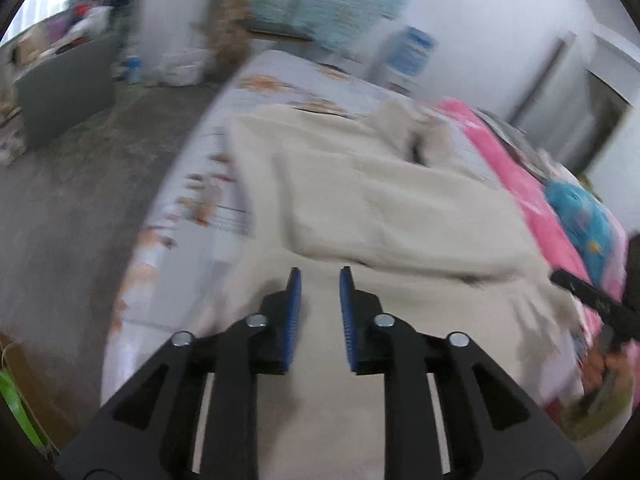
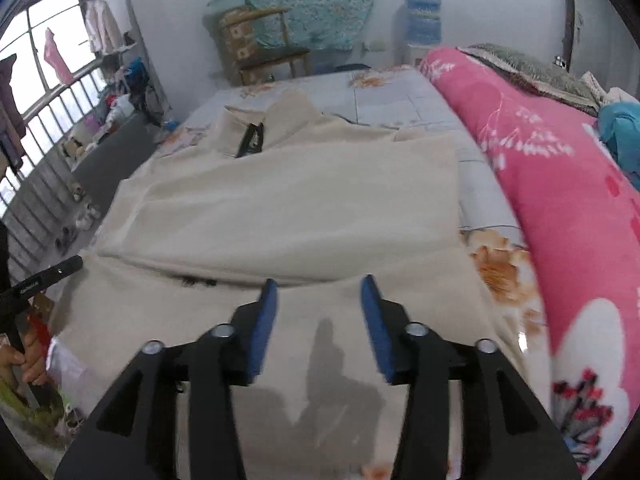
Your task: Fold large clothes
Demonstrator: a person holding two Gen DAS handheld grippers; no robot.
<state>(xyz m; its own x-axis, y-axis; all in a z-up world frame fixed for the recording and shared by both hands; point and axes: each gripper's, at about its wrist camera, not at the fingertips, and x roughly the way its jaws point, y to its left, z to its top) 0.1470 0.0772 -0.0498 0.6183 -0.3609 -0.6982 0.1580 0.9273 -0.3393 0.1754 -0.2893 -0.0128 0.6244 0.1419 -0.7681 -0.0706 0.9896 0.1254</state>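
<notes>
A large cream garment (image 2: 304, 208) lies spread on the bed, with one part folded over the rest. It also shows in the left wrist view (image 1: 384, 208). My left gripper (image 1: 320, 276) is open and empty, just above the garment's near edge. My right gripper (image 2: 320, 284) is open and empty, above the near part of the garment. The left gripper's finger (image 2: 48, 276) shows at the left edge of the right wrist view. The right gripper's finger (image 1: 588, 292) shows at the right edge of the left wrist view.
The bed has a pale floral sheet (image 2: 392, 96). A rolled pink quilt (image 2: 560, 200) lies along the bed's right side. A wooden chair (image 2: 260, 48) and a water dispenser (image 2: 420, 28) stand beyond the bed. Grey floor (image 1: 72, 220) is to the left.
</notes>
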